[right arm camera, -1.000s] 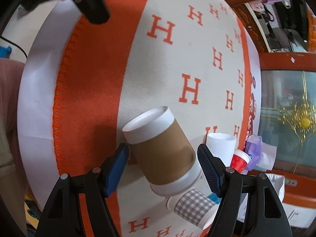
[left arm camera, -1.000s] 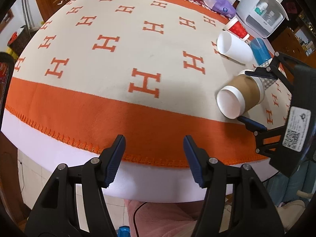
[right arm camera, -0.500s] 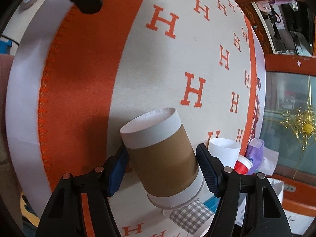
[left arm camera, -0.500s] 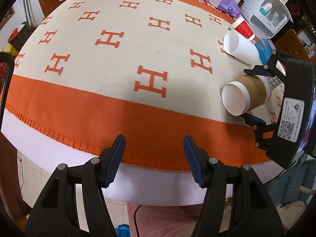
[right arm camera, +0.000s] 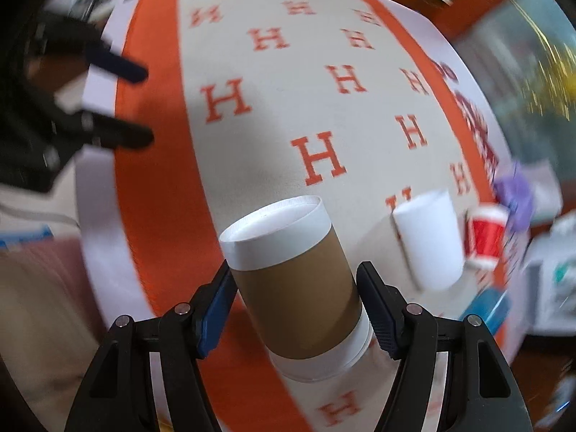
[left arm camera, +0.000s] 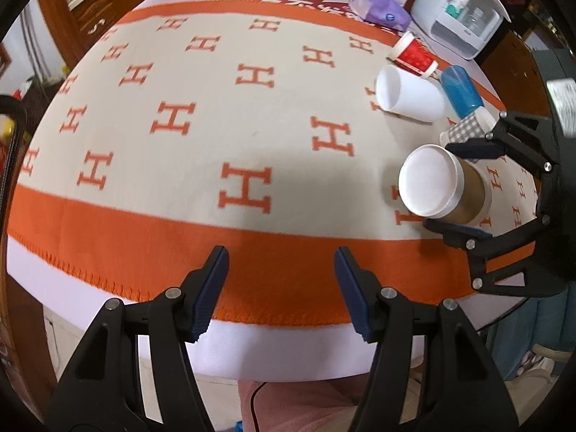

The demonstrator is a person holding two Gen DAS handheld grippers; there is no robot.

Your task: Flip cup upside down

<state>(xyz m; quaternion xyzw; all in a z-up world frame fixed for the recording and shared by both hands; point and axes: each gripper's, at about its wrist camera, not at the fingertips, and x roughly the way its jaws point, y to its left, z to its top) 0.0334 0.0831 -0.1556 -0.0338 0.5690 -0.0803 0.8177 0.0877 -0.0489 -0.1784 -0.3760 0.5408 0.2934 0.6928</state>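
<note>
Left wrist view. Left gripper (left arm camera: 280,288): jaws standing apart, holding nothing, hovering at the near table edge, apparently keeping out of the way. Cloth (left arm camera: 201,108): covering the table. Cup (left arm camera: 442,187): sitting at the right, above the cloth, white end facing the camera, clamped across its brown sleeve by the right gripper (left arm camera: 464,190). White cup (left arm camera: 410,97), red cup (left arm camera: 414,54), blue cup (left arm camera: 460,90) and check cup (left arm camera: 468,129): lying beyond it, well apart from the left gripper.

Right wrist view. Right gripper (right arm camera: 295,306): pads pressing both sides of the cup (right arm camera: 298,288) at mid-body, likely so it can be rotated about the grip. Cup tilting, white end pointing away; flip seemingly under way, picture blurring.
</note>
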